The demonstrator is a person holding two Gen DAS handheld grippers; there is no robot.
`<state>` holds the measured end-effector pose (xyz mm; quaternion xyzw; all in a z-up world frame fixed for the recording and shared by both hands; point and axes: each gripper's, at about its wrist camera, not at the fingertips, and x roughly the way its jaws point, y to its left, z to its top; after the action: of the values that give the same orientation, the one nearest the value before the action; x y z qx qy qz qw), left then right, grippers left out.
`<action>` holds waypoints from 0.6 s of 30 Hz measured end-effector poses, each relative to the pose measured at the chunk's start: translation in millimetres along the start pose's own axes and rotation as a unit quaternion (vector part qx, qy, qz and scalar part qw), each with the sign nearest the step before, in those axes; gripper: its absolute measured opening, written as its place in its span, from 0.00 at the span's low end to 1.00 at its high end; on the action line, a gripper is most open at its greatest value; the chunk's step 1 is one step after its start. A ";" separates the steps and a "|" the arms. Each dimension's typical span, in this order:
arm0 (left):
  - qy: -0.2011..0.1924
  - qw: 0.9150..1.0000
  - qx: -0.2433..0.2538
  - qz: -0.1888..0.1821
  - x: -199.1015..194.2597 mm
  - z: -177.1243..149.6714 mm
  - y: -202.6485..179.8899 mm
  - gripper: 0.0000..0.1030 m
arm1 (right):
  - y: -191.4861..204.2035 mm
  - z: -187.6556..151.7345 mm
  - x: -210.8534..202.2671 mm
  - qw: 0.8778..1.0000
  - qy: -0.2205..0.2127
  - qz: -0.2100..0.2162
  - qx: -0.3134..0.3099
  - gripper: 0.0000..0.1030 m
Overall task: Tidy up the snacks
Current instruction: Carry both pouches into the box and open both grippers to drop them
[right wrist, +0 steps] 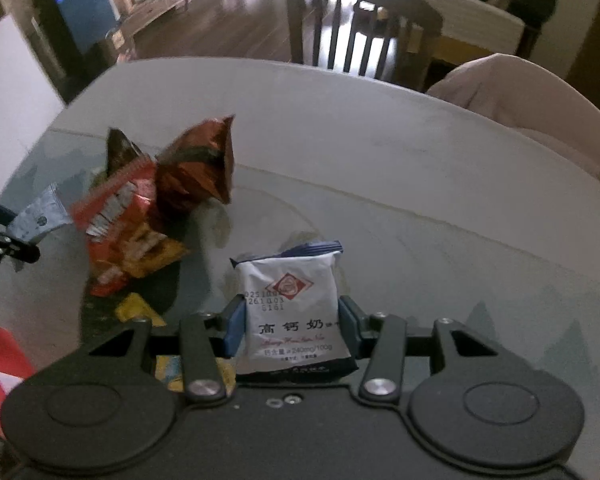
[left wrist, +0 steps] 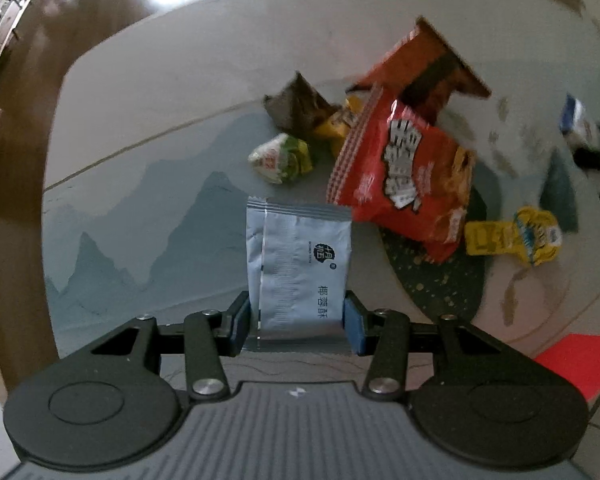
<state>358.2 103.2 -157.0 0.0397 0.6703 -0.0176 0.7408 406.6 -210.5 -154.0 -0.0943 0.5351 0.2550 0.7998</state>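
Note:
My left gripper (left wrist: 298,320) is shut on a pale blue snack packet (left wrist: 300,264) and holds it above the table. My right gripper (right wrist: 290,326) is shut on a white snack packet (right wrist: 292,312) with a red diamond logo. Ahead of the left gripper lie a red chip bag (left wrist: 404,176), a dark red-brown bag (left wrist: 424,68), a green-white wrapped snack (left wrist: 280,158), a brown wrapped snack (left wrist: 296,106) and a yellow packet (left wrist: 512,236). The right wrist view shows the red chip bag (right wrist: 128,224) and the red-brown bag (right wrist: 200,168) at the left.
The table (right wrist: 420,152) has a landscape-printed mat (left wrist: 140,208). A red object (left wrist: 576,364) lies at its near edge. A chair (right wrist: 360,20) stands beyond the far edge. The left gripper with its blue packet (right wrist: 40,216) shows at the left edge of the right wrist view.

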 end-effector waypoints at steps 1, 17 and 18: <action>-0.008 1.000 -0.004 -0.003 -7.1 -2.4 1.8 0.45 | 0.7 -0.8 -7.2 1.000 -0.003 0.000 0.006 0.46; -0.081 0.995 -0.033 -0.043 -107.4 -55.1 -17.2 0.45 | 61.8 -44.6 -117.9 0.997 -0.046 -0.006 0.054 0.46; -0.081 0.995 -0.032 -0.046 -111.9 -60.6 -18.3 0.45 | 66.3 -48.0 -121.1 0.997 -0.047 -0.006 0.055 0.46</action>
<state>285.3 86.9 -52.3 -0.0162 0.6094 -0.0332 0.7920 298.1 -211.5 -56.0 -0.0413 0.5097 0.2249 0.8294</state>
